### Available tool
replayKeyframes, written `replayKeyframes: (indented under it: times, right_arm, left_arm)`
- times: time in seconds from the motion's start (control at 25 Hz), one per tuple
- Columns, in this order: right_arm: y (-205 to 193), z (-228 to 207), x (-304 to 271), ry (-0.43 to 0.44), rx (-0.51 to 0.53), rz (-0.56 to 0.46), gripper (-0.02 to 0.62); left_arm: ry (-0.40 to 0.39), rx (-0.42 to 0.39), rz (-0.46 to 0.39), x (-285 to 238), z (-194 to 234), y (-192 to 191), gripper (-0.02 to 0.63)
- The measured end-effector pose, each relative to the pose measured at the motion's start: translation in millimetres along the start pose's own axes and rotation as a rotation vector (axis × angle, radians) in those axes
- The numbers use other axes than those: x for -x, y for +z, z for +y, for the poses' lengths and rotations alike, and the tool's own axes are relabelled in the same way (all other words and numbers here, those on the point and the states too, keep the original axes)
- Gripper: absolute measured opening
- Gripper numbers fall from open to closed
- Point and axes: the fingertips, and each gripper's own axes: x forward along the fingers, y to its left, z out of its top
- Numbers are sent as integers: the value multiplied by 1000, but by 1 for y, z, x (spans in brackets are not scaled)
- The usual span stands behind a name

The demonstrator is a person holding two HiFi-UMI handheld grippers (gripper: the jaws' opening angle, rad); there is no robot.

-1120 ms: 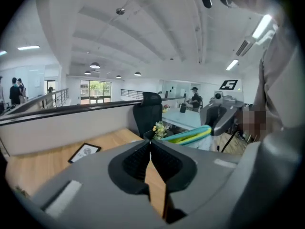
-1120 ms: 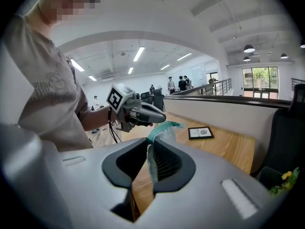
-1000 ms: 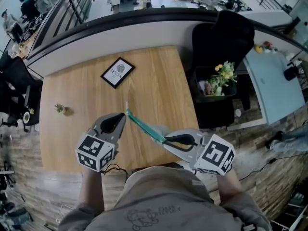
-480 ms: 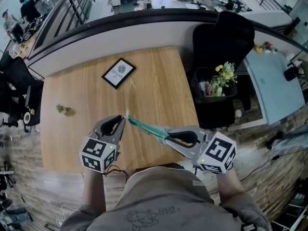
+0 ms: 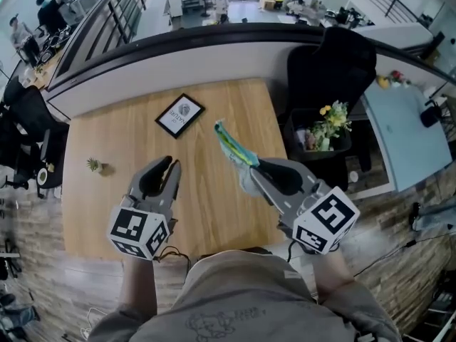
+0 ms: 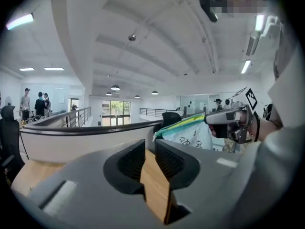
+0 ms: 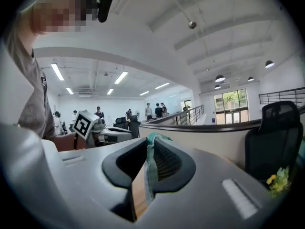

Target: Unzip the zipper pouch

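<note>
Both right gripper pads pinch the pouch.

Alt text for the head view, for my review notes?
The right gripper holds a teal zipper pouch by one end, raised above a wooden table. The left gripper beside it has nothing between its jaws, which are opening. A framed picture lies farther back on the table.

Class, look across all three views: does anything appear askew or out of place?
The zipper pouch is off the table, sticking up tilted from the right gripper, clamped by one end. The left gripper, jaws opening, holds nothing.
</note>
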Motion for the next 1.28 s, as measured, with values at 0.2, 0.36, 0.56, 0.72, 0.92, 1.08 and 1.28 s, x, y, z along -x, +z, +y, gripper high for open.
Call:
replayKeyframes:
  times: [0.2,0.36,0.56,0.72,0.92,1.08,1.28]
  right_arm:
    - [49,-12,9,-101,15,-174,55]
    - [75,-19,19,-204,84,-281,55]
    - [88,-9,29,-306,222,-318,56]
    - [85,0,38,-337,261,-322,55]
    - [61,-2,37,-339,251,-265,55]
    - [35,-7,31,-348,211,-208,55]
    - [4,-10,27,-337,140,-145,55]
  left_arm:
    - [62,-58,-107,8,6,42,61]
    - [142,-63,-191,22,12,68,55]
    - [172,-56,-237,35,12,80,37]
    - [190,-75,-222,39,9,74,31]
    - [191,-68,-176,38,2,52,0]
    - [180,-53,-123,35,-3,28,-2]
    - [173,-69,-75,35,-10,6,-2]
